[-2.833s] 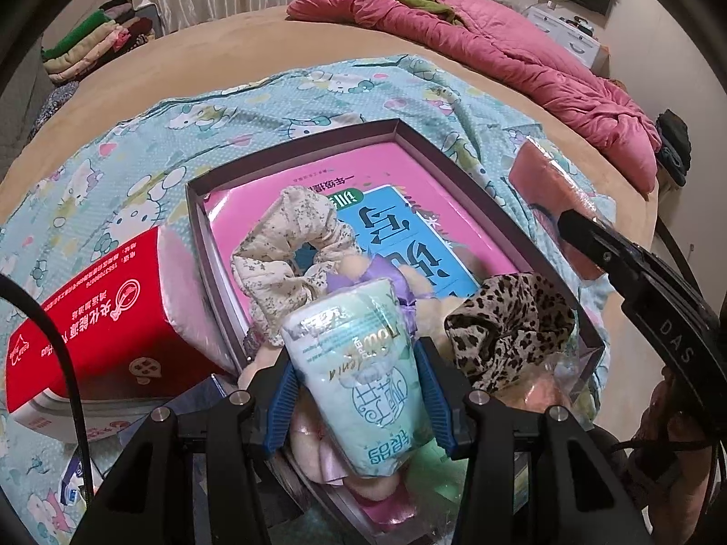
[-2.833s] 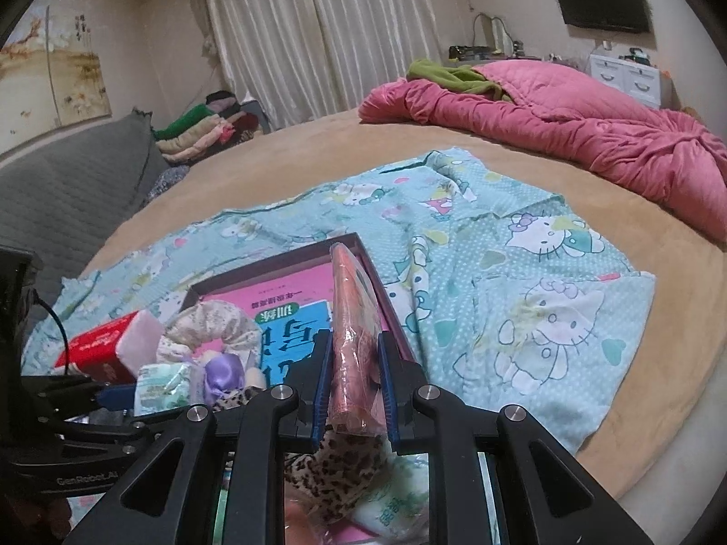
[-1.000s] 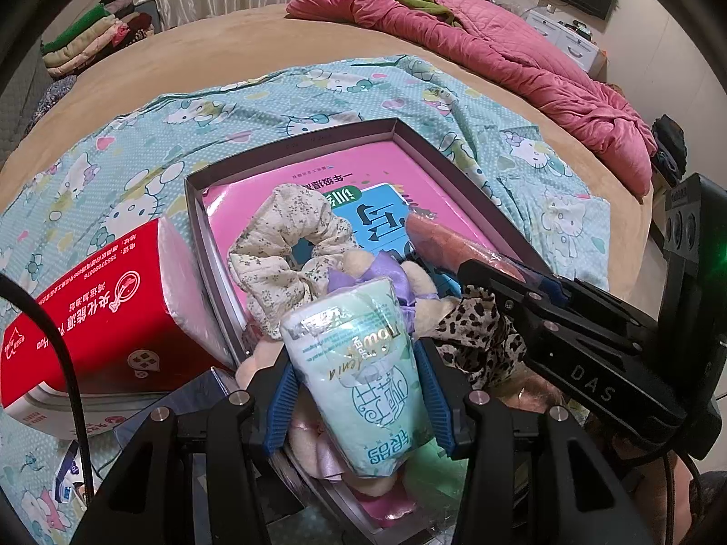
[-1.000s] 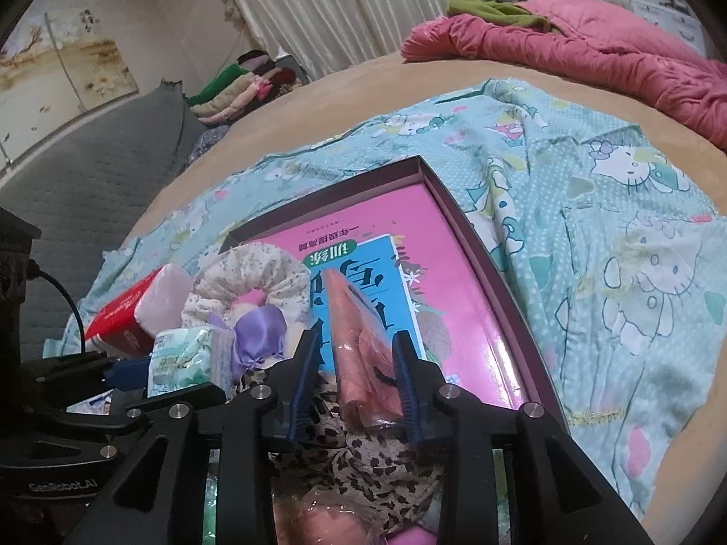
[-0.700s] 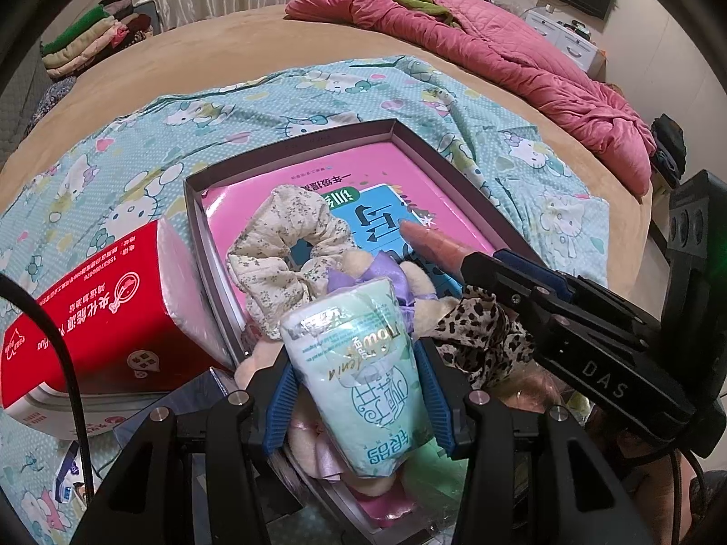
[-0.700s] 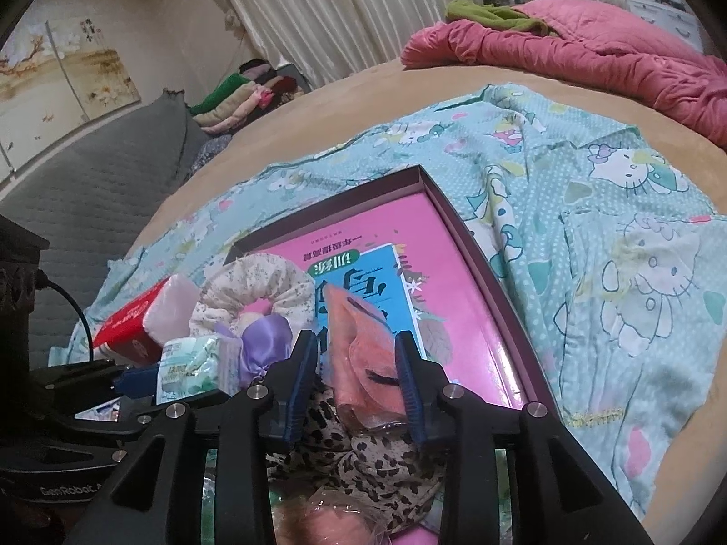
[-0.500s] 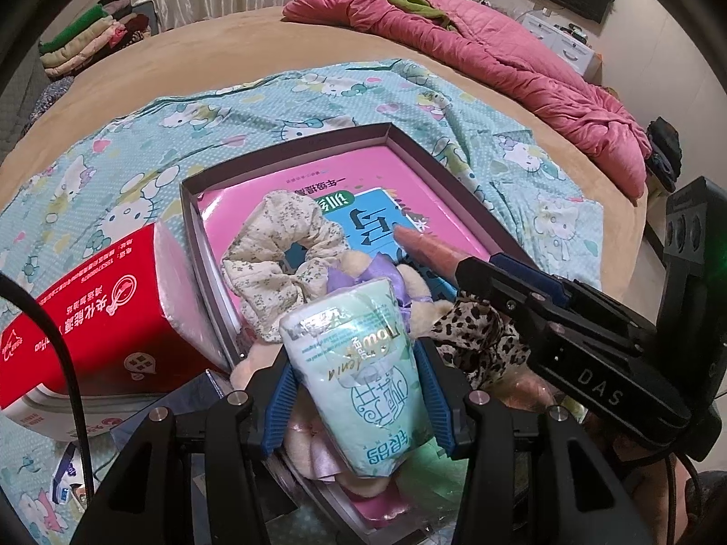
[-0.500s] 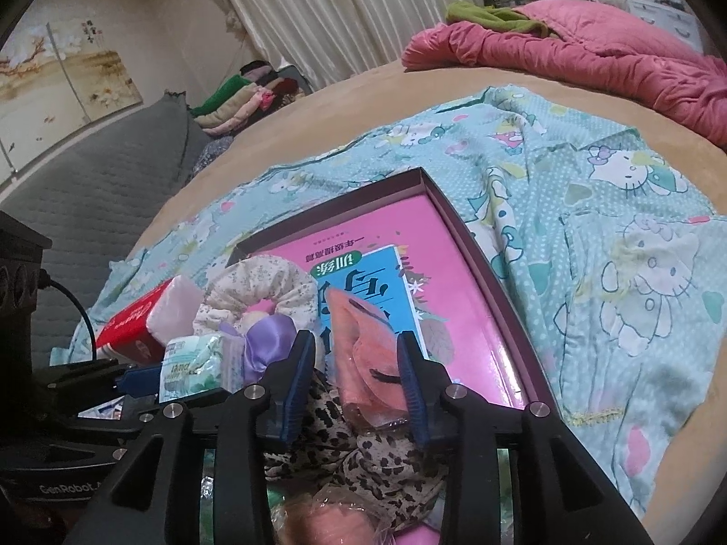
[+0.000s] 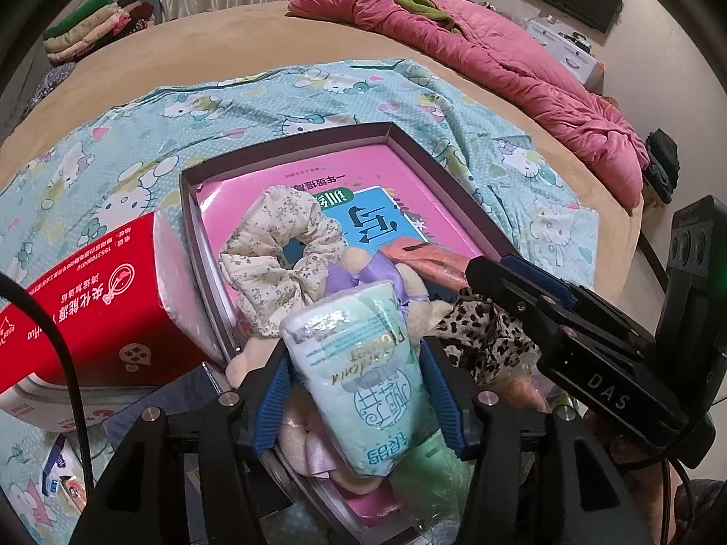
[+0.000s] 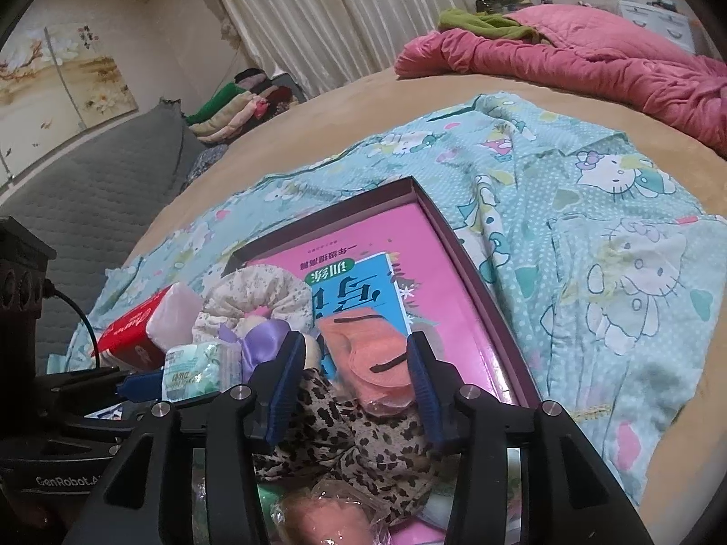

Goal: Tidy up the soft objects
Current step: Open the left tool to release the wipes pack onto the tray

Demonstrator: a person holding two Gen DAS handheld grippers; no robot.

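In the left wrist view my left gripper (image 9: 356, 395) has a mint tissue pack (image 9: 359, 363) between its blue pads. The jaws are opening and the pack leans loose between them, over the near end of a dark purple box (image 9: 291, 145). My right gripper (image 10: 354, 381) is opening too. An orange pouch (image 10: 368, 359) lies flat in the box (image 10: 459, 245) between its pads, with a gap on both sides. Floral (image 9: 281, 245), purple (image 9: 359, 272) and leopard (image 9: 481, 336) scrunchies lie in the box on a pink book (image 9: 400, 172). The right gripper (image 9: 500, 268) reaches in from the right.
A red tissue box (image 9: 91, 309) leans on the box's left wall. All of it sits on a Hello Kitty sheet (image 10: 590, 236) spread over a tan bed (image 9: 254, 32). A pink quilt (image 9: 500, 59) lies at the far right, and folded clothes (image 10: 236, 109) at the far left.
The right gripper came down over the box, and its jaws spread off the orange pouch, which now lies flat. The left jaws widened and the tissue pack tilted.
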